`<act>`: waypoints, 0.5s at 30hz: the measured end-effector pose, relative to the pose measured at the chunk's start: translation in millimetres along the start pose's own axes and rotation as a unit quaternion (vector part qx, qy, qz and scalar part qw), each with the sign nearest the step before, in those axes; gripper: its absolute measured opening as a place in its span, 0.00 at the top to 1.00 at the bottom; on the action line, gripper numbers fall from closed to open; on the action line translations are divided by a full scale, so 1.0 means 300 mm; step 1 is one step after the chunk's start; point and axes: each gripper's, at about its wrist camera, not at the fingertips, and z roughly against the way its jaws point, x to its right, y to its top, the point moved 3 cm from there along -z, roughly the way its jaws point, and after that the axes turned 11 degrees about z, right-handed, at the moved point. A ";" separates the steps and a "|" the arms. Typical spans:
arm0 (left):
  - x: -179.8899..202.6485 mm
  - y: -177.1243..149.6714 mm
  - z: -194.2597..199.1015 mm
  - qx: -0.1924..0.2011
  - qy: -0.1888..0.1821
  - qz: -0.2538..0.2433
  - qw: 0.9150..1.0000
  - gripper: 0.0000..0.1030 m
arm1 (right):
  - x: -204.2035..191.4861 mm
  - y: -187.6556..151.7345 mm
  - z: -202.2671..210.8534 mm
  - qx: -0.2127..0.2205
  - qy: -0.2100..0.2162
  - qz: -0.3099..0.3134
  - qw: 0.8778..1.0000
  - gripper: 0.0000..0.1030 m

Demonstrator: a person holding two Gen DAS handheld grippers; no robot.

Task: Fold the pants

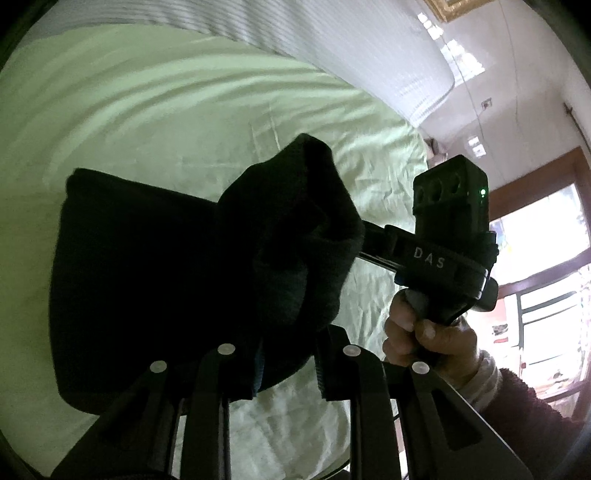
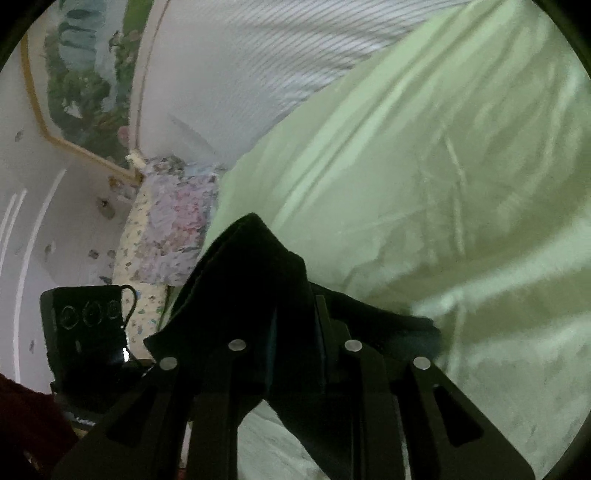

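The black pants point(image 1: 155, 280) hang lifted above the pale green bed sheet point(image 1: 166, 122). My left gripper point(image 1: 288, 369) is shut on one bunched edge of the pants. In the left wrist view the right gripper point(image 1: 364, 240) comes in from the right, held by a hand point(image 1: 424, 332), with its fingers buried in the cloth. In the right wrist view my right gripper point(image 2: 295, 358) is shut on a fold of the pants point(image 2: 251, 288), which drape down between the jaws. The left gripper's body point(image 2: 88, 325) shows at lower left there.
A white striped duvet point(image 1: 332, 33) lies along the far side of the bed. A floral pillow point(image 2: 166, 229) sits at the bed's head below a framed picture point(image 2: 85, 85). A window with a wooden frame point(image 1: 535, 258) is to the right.
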 end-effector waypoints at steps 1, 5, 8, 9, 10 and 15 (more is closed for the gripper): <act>0.012 0.003 -0.013 -0.005 0.001 -0.002 1.000 0.76 | 0.006 -0.011 0.007 0.000 -0.005 -0.001 1.000 0.80; 0.022 -0.005 -0.054 -0.022 0.001 -0.010 1.000 0.67 | 0.041 -0.034 0.045 0.006 -0.056 -0.022 0.998 0.78; 0.040 -0.005 -0.078 -0.034 -0.001 -0.015 0.999 0.65 | 0.065 -0.045 0.095 0.026 -0.075 -0.045 0.996 0.78; 0.044 -0.010 -0.081 -0.036 -0.001 -0.018 0.999 0.63 | 0.068 -0.048 0.109 0.029 -0.079 -0.051 0.995 0.78; 0.049 -0.015 -0.079 -0.039 -0.005 -0.020 0.999 0.61 | 0.072 -0.052 0.125 0.032 -0.082 -0.057 0.994 0.78; 0.066 -0.032 -0.075 -0.056 -0.030 -0.024 0.998 0.56 | 0.064 -0.073 0.166 0.031 -0.113 -0.072 0.991 0.74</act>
